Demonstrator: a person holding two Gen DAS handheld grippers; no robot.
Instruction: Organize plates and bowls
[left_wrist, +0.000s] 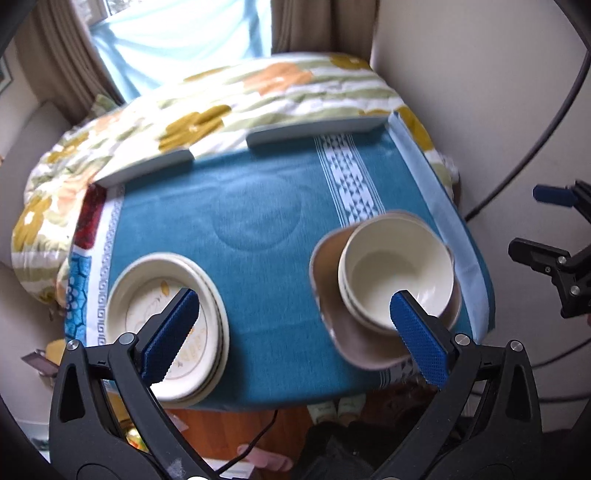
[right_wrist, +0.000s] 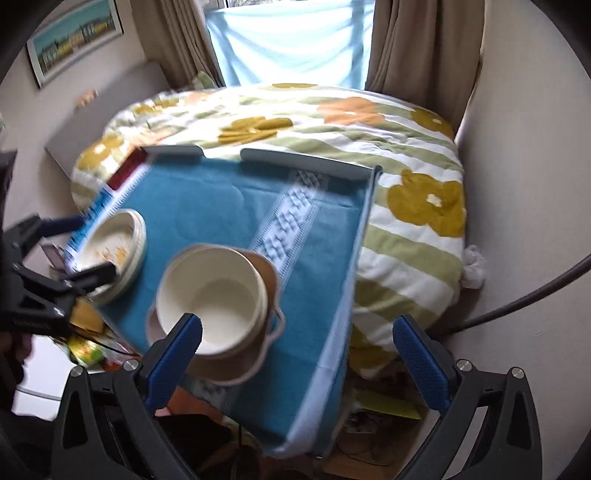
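Note:
A stack of cream plates (left_wrist: 168, 325) with a yellow print sits at the near left of the teal-clothed table (left_wrist: 258, 229). At the near right, nested cream bowls (left_wrist: 397, 277) rest on a brown squarish dish (left_wrist: 332, 280). My left gripper (left_wrist: 295, 321) hovers above the table's near edge, open, nothing between its blue pads. In the right wrist view the bowls (right_wrist: 214, 295) and brown dish (right_wrist: 264, 273) lie under my right gripper (right_wrist: 297, 336), which is open and empty. The plates (right_wrist: 114, 251) sit to the left there, with the left gripper (right_wrist: 83, 247) over them.
A flowered quilt (right_wrist: 332, 122) covers a bed behind and right of the table. Grey rails (left_wrist: 314, 129) line the table's far edge. Curtains and a window stand beyond. A black cable (left_wrist: 554, 122) runs along the right wall. Feet in socks (left_wrist: 332, 408) and floor clutter show below.

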